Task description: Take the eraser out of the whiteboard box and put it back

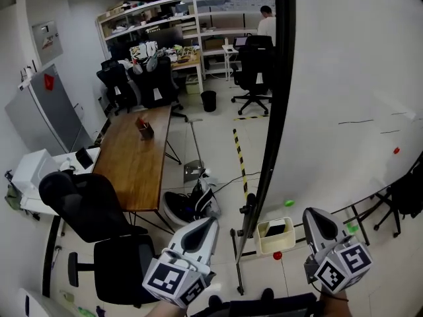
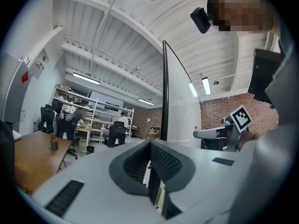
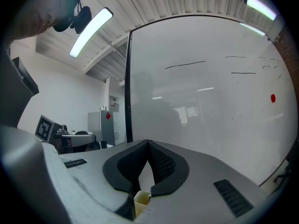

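Observation:
In the head view a cream whiteboard box [image 1: 266, 244] hangs low on the whiteboard's stand, and a dark eraser [image 1: 275, 229] lies inside it. My left gripper [image 1: 203, 224] is to the left of the box and my right gripper [image 1: 316, 215] to its right, both above it and apart from it. Both point level. The left gripper [image 2: 150, 143] has its jaws shut with nothing between them. My right gripper [image 3: 148, 143] is shut and empty too. A corner of the cream box [image 3: 141, 199] shows below its jaws.
The large whiteboard [image 1: 344, 78] with its black frame edge [image 1: 281, 78] fills the right side. A wooden table [image 1: 135, 157] and a black office chair [image 1: 99, 210] stand at the left. A red magnet [image 1: 277, 255] sits near the box. A person [image 1: 267, 22] sits far back.

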Available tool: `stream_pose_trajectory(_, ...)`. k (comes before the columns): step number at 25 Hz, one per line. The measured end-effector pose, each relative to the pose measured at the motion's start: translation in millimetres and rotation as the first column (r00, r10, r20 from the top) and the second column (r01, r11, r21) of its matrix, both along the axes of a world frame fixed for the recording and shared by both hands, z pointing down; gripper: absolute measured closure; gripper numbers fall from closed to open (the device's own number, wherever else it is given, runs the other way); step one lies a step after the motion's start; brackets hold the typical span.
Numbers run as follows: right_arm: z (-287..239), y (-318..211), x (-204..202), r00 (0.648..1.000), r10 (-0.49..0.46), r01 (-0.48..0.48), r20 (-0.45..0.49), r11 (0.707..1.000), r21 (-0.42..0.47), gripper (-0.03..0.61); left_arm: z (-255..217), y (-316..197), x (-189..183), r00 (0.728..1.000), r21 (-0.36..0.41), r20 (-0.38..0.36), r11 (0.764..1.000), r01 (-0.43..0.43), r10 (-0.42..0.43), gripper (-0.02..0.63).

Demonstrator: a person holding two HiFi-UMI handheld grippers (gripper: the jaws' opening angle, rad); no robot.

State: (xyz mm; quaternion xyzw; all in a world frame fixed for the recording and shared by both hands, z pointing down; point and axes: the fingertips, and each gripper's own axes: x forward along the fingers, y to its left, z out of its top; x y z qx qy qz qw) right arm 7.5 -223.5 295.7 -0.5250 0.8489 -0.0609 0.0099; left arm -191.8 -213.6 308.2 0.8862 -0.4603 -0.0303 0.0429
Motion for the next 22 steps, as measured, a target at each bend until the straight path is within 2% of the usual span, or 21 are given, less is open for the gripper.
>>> stream_pose_trajectory(3,-4.4,-0.3,-0.2,1.0,0.007,-0.007,-0.006,1.0,0.001,0.552,-1.9,0.6,0.7,1.0,-0.001,-0.008,1.0,0.007,-0.007,0.584)
stream_pose_trajectory(6,-3.2,-6.2,6.8,0.999,0.034,-0.034,-0.003,0.999,0.007,0.485,0.7,-0.7,6.0,1.0,-0.011,-0.013,1.0,0.01,-0.011,0.584)
stream_pose_trajectory(8,6.3,-11.8,12.8,0.998,0.057,-0.057,-0.005,0.998,-0.004,0.484,8.5,-4.5,8.4,0.999,-0.025,-0.014,0.999,0.033,-0.033,0.584)
stream_pose_trajectory(9,13.9,-15.3,13.4,0.998,0.056,-0.056,-0.009,0.998,-0.02,0.482,13.1,-7.4,9.1,0.999,-0.035,-0.016,0.998,0.046,-0.047,0.584)
stream_pose_trajectory(12,41.7,-26.5,9.1,0.999,0.029,-0.032,-0.033,0.996,-0.079,0.407,30.7,-14.5,11.3,0.997,-0.067,-0.017,0.995,0.072,-0.073,0.584)
stream_pose_trajectory(18,101.6,-41.7,5.3,0.996,0.031,-0.045,-0.081,0.983,-0.18,0.407,73.0,-27.9,18.3,0.997,-0.141,0.033,0.987,0.075,-0.071,0.584)
stream_pose_trajectory(22,140.4,-50.7,2.4,0.994,0.03,-0.054,-0.102,0.968,-0.245,0.38,104.8,-39.7,9.8,0.99,-0.166,0.057,0.977,0.136,-0.128,0.583)
